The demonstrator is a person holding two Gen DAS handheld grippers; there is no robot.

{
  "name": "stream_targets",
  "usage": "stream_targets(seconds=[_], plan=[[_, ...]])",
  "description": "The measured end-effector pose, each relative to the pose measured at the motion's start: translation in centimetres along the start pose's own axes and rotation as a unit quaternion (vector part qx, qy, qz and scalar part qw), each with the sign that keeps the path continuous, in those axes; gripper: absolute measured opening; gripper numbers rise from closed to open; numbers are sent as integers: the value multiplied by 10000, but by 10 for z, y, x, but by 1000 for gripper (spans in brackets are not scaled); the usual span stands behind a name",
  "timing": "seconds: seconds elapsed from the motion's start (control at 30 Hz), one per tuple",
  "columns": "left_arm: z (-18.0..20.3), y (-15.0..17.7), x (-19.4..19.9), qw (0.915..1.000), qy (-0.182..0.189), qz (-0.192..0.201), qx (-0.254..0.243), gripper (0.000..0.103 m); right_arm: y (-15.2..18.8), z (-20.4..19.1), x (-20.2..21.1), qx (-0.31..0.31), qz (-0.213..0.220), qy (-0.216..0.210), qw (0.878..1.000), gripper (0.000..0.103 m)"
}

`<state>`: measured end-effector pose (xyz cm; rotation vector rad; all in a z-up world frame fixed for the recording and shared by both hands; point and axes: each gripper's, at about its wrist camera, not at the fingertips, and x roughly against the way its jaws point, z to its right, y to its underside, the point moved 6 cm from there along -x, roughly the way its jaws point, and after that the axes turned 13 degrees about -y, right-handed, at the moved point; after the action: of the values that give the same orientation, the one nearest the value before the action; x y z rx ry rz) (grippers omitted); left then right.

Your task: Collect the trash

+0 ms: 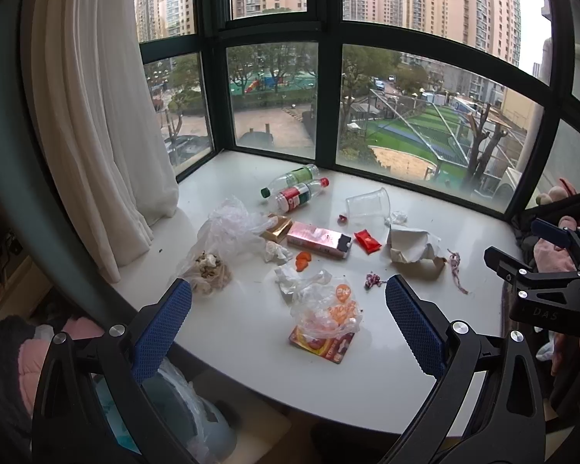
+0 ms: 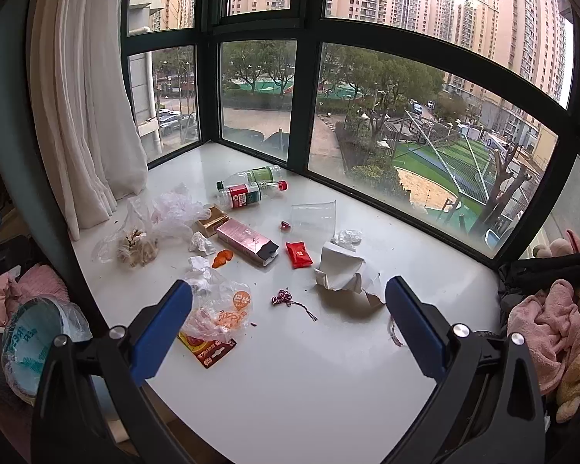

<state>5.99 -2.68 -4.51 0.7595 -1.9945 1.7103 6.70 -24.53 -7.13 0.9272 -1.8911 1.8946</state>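
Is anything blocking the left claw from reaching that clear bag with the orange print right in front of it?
Nothing visible does. The left gripper is open above the sill's near edge, and the clear bag lies between its fingers in view, on a red card. Only bare white sill lies before it. The bin sits below left.

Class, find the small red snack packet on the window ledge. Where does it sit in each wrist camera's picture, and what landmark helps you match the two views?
Left wrist view: the red snack packet lies right of centre, between the pink carton and the crumpled white paper.
Right wrist view: the packet lies at mid-frame, again between the carton and the paper.
Shared landmark: the tipped clear plastic cup lies just behind it in both.
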Motion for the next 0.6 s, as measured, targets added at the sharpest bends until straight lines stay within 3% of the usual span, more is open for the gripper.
stream_targets(seconds=[0.23, 0.6], plan=[[-8, 11, -8, 9999, 123, -66, 17, 97, 0, -4, -10, 71, -109, -79, 9999, 97], [-10, 28, -34, 9982, 563, -186, 68, 97, 5, -2, -31, 372, -225, -608, 9972, 97]])
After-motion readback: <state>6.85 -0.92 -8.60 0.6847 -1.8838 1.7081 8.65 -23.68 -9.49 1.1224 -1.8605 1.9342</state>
